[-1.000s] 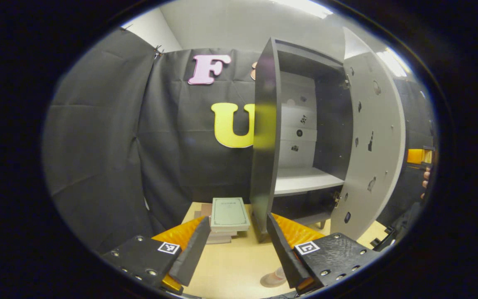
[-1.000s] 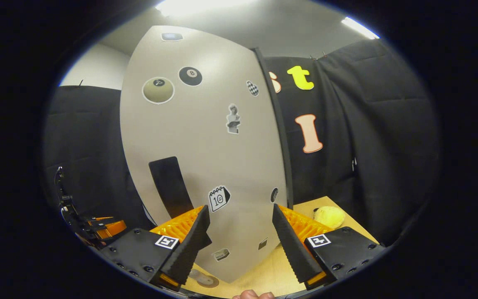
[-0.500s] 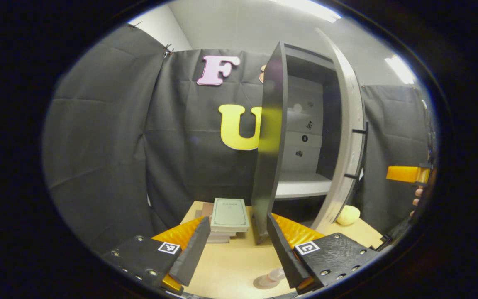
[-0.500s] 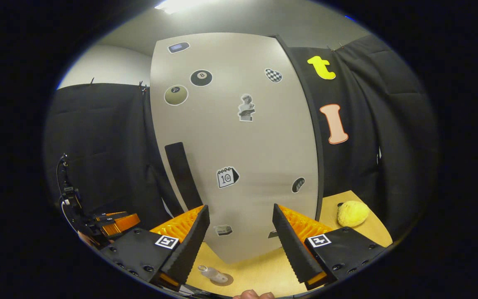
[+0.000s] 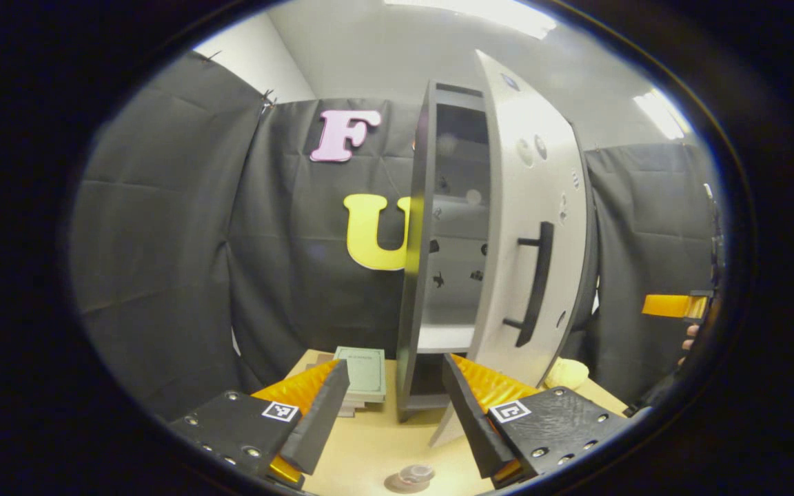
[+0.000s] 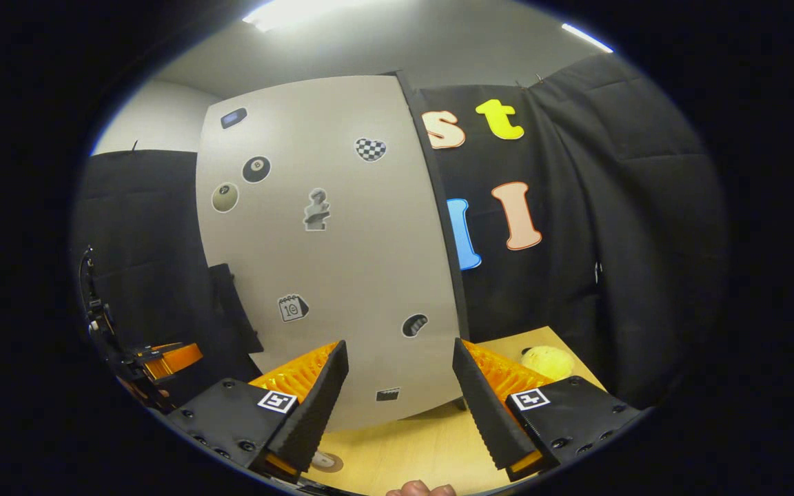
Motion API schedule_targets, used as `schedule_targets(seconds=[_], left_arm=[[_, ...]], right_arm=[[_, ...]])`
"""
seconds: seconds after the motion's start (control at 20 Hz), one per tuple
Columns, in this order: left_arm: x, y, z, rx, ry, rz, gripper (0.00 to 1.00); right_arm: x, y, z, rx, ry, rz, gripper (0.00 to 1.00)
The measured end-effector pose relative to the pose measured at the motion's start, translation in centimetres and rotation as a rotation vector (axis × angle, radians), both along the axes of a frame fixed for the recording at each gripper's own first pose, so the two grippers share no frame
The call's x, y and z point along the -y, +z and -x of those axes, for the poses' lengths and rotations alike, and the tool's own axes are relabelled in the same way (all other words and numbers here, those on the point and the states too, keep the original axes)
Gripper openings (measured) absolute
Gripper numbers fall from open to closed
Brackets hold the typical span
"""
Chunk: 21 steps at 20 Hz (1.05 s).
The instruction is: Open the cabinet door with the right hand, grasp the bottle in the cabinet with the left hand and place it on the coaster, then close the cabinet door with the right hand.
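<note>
The cabinet (image 5: 411, 275) stands on the wooden table, its pale sticker-covered door (image 5: 524, 207) swung most of the way in, leaving a narrow gap onto the shelf. A dark bar handle (image 5: 535, 282) runs down the door. A small clear bottle (image 5: 415, 474) stands on a round coaster (image 5: 397, 483) near the table's front. My left gripper (image 5: 393, 406) is open above it, holding nothing. In the right gripper view the door (image 6: 328, 262) stands close ahead, its handle (image 6: 235, 317) at the left. My right gripper (image 6: 400, 393) is open and holds nothing. The coaster (image 6: 324, 460) shows low down.
A stack of books (image 5: 362, 372) lies left of the cabinet. A yellow soft ball (image 6: 547, 359) sits on the table to its right. The other gripper (image 5: 673, 304), with a hand, shows at the far right of the left gripper view. A fingertip (image 6: 421, 489) shows at the bottom edge.
The door has swung from wide open to nearly shut. Both grippers stayed open. The bottle on the coaster has slid lower in the left gripper view.
</note>
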<state>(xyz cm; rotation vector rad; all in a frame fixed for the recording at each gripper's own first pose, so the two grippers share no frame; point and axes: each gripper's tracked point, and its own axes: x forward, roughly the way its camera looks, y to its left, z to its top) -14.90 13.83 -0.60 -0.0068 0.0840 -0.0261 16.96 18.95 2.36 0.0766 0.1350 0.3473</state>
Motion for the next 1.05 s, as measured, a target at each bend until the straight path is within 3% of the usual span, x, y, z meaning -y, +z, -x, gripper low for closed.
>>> schedule_targets(seconds=[0.4, 0.5, 0.65, 0.75, 1.05], left_arm=[[6.6, 2.0, 0.9, 0.047, 0.069, -0.040, 0.86], [9.0, 2.2, 0.9, 0.050, 0.065, 0.010, 0.84], [12.6, 3.1, 0.4, 0.051, 0.029, 0.086, 0.83], [13.3, 3.4, 0.2, 0.049, 0.029, 0.081, 0.87], [14.2, 3.5, 0.4, 0.060, 0.058, 0.056, 0.82]], right_arm=[[7.6, 1.2, -1.7, 0.049, 0.039, 0.024, 0.96], [8.8, 1.6, -2.2, 0.069, 0.046, 0.035, 0.97], [9.8, 2.5, -2.1, 0.102, 0.057, 0.011, 0.96], [10.3, 2.9, -2.0, 0.127, 0.051, 0.018, 0.96], [10.5, 2.5, -1.3, 0.148, 0.033, 0.041, 0.97]])
